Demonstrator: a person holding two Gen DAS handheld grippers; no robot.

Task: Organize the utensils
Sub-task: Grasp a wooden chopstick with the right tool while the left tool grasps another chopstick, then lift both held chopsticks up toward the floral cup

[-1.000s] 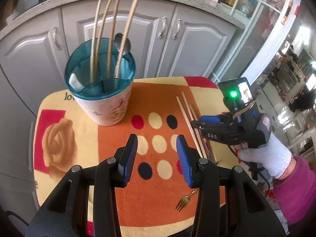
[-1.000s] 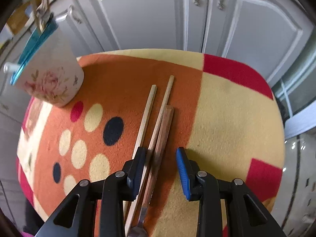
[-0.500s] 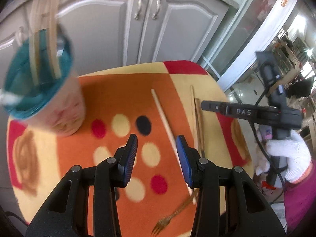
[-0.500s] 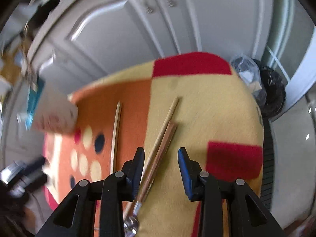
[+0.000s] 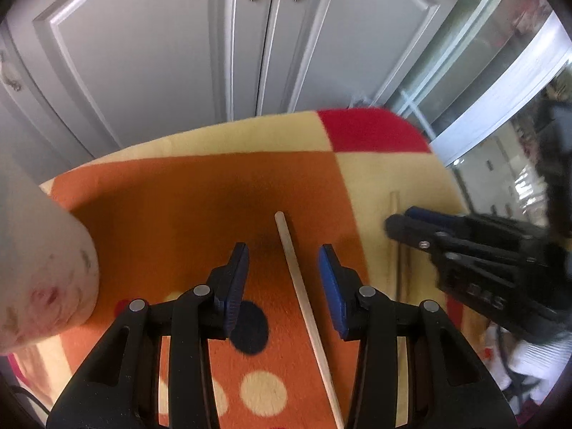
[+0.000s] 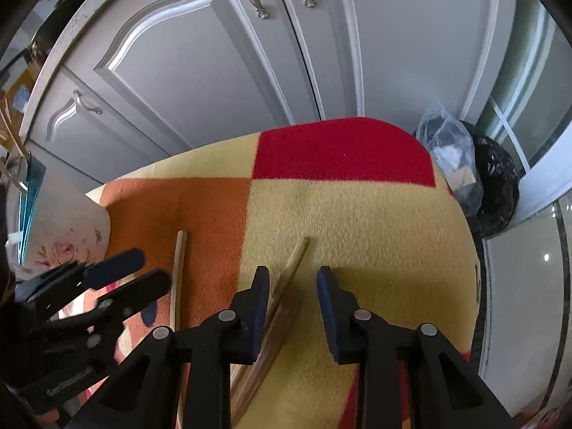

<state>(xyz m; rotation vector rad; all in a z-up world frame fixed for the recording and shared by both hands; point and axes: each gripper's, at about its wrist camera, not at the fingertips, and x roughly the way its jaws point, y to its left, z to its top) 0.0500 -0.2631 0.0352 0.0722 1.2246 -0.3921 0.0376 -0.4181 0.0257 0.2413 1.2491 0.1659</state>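
Left gripper [image 5: 284, 279] was pointed down over the orange patch of the patterned fleece blanket [image 5: 200, 193]. Its blue-padded jaws had just been closing but were seen apart, with a single pale wooden chopstick [image 5: 304, 296] lying flat between them. No pad contact was seen; the stick lay nearer the right-hand pad.

Right gripper [image 6: 291, 304] was held over the yellow patch. Its jaws had also just been closing and were likewise seen apart. A pair of darker brown wooden chopsticks [image 6: 286, 286] lay on the blanket between them, close against the left-hand pad; whether that pad touched them could not be told. The right-hand pad was clear of them.

In the right wrist view, the left gripper was seen at lower left, with the pale chopstick just beside it. In the left wrist view, the right gripper [image 5: 404, 221] was seen at right, blurred, with a white-gloved hand [image 5: 536, 364] behind it.

Further back on the left, a white floral-printed utensil cup with a teal insert [image 6: 68, 228] stood on the blanket, well apart from the loose chopsticks. Wooden sticks [image 6: 9, 132] were seen standing in it.

Beyond the blanket, grey panelled cabinet doors [image 6: 221, 71] filled the background. A clear plastic bag [image 6: 447, 153] and a black bag [image 6: 497, 186] sat on the floor at far right.
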